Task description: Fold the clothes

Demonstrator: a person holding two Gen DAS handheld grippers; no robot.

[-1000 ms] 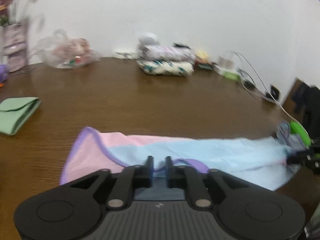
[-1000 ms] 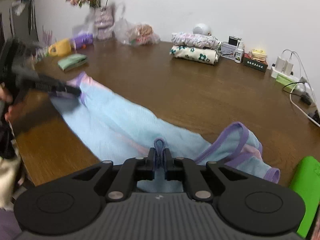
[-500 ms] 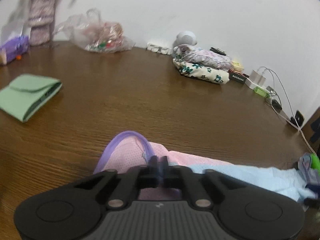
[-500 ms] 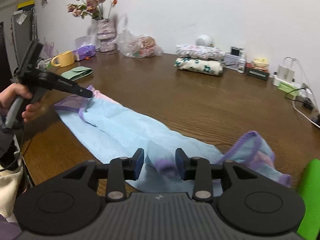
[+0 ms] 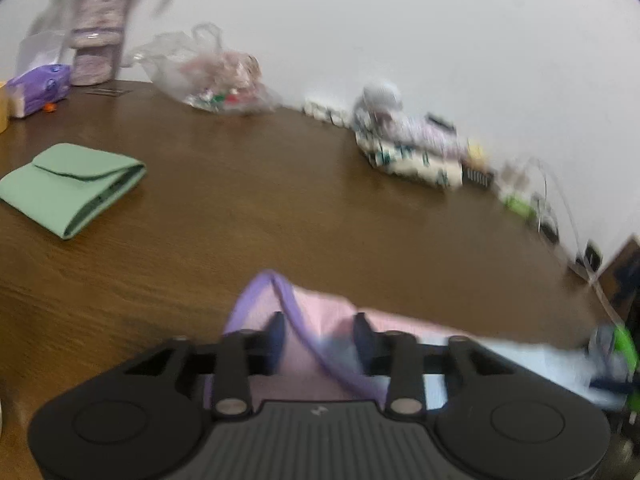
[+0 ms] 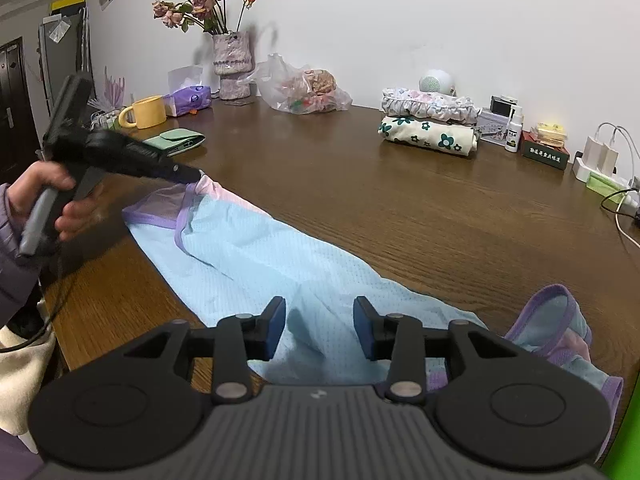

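Flowers (image 6: 200, 0) stand in the vase (image 6: 233, 66); snacks fill the bag (image 6: 304, 88).

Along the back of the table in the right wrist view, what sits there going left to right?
Yellow mug → purple tissue pack → vase of dried roses → clear plastic bag → stack of folded floral clothes → small white bottle → dark green box → white chargers.

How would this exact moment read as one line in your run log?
left tongs: open over pink edge | right tongs: open above garment | garment: spread on table, unfolded
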